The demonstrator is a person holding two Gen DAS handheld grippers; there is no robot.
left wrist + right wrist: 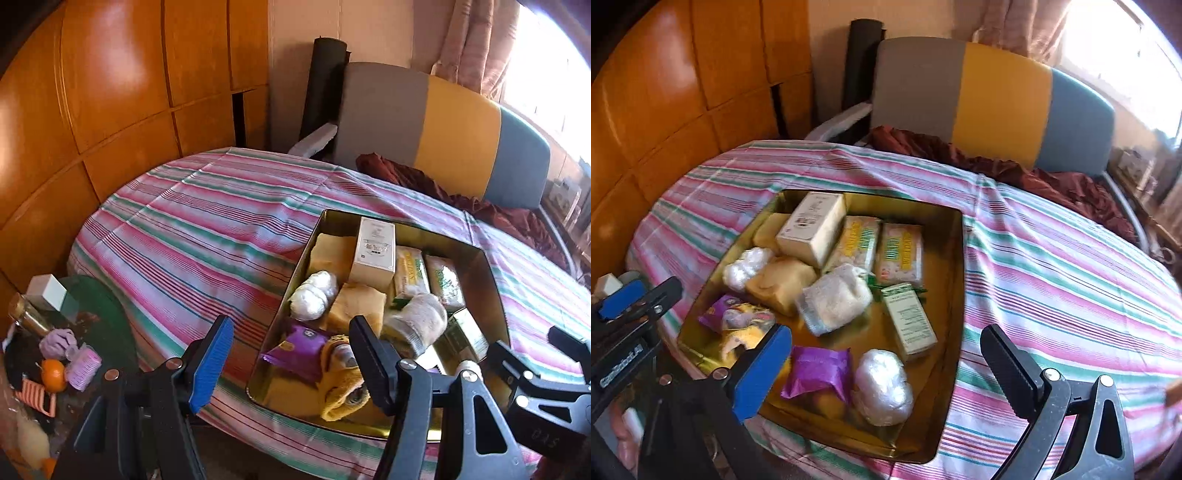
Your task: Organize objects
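A gold metal tray [951, 295] sits on the striped cloth and also shows in the left wrist view [295, 273]. It holds a white box [812, 229], two yellow-green packets [899, 254], a green-white carton [910, 321], a grey-white pouch [833, 299], purple packets [820, 373], clear-wrapped bundles [882, 387] and yellow cloth [340, 384]. My left gripper [291, 363] is open and empty above the tray's near left corner. My right gripper [886, 373] is open and empty over the tray's near edge. The right gripper's body shows in the left wrist view [546, 384].
The striped cloth [1052, 266] covers a round table. A side surface at the left holds an orange [53, 374], purple hair rollers [83, 363], a gold bottle [27, 317] and a white box [46, 291]. A grey-yellow-blue chair [443, 136] with maroon cloth [424, 177] stands behind. Wooden panels line the left.
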